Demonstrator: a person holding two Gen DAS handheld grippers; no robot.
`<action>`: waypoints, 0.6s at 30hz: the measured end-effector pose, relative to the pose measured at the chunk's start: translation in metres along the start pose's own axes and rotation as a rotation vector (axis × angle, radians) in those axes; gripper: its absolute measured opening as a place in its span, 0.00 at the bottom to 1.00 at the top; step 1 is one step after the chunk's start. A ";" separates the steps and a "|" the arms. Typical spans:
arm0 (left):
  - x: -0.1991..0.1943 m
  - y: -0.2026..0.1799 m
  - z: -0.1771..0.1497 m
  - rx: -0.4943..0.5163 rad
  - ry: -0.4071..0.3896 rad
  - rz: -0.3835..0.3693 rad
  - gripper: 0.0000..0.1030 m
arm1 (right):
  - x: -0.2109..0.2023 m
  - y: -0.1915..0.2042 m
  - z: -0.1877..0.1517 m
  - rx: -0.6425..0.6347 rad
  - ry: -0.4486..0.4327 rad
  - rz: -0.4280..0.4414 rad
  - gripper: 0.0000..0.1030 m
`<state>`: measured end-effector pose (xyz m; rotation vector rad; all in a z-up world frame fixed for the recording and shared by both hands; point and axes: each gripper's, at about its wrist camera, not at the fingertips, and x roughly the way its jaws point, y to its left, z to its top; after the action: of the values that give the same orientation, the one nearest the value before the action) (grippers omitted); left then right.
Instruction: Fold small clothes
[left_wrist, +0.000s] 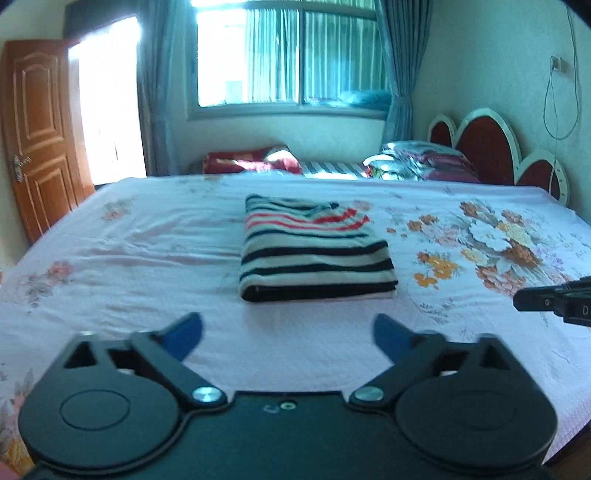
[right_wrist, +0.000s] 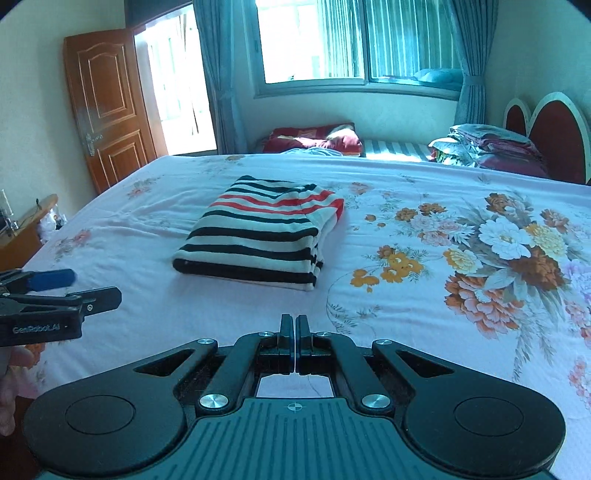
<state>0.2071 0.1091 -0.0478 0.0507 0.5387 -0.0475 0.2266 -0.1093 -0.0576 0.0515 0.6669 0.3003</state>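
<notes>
From the left wrist view, the left gripper (left_wrist: 288, 334) hangs over the near part of the bed (left_wrist: 129, 240), its blue-padded fingers (left_wrist: 184, 332) spread wide apart with nothing between them but bare pink floral sheet. The striped garment (left_wrist: 314, 254), folded into a neat rectangle with black, white and a few red bands, lies flat on the sheet just beyond the fingertips, near the middle of the bed and touching neither tool. At the right edge the tip of the right gripper (left_wrist: 554, 301) pokes in above the sheet. Far off stand a wooden door (left_wrist: 37, 129) on the left, a curtained window (left_wrist: 288, 59) and a scalloped headboard (left_wrist: 491, 147) on the right. From the right wrist view, the right gripper (right_wrist: 295, 328) has its two jaws pressed together, gripping nothing, over the sheet near the bed's edge. The folded striped garment (right_wrist: 258, 236) lies ahead and slightly left of it, well apart. The left gripper (right_wrist: 88, 290) shows at the left edge, its fingers apart and empty, and part of a hand (right_wrist: 9, 387) appears below it
</notes>
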 end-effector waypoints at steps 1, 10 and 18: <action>-0.014 -0.003 -0.003 0.011 -0.043 0.004 1.00 | -0.009 0.004 -0.003 -0.001 -0.008 -0.013 0.28; -0.081 -0.028 -0.011 0.034 -0.057 -0.017 1.00 | -0.076 0.020 -0.027 -0.012 -0.122 -0.124 1.00; -0.103 -0.034 -0.011 0.018 -0.037 -0.041 1.00 | -0.107 0.022 -0.041 0.001 -0.107 -0.114 1.00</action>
<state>0.1111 0.0790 -0.0051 0.0567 0.5024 -0.0935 0.1159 -0.1216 -0.0222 0.0298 0.5619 0.1857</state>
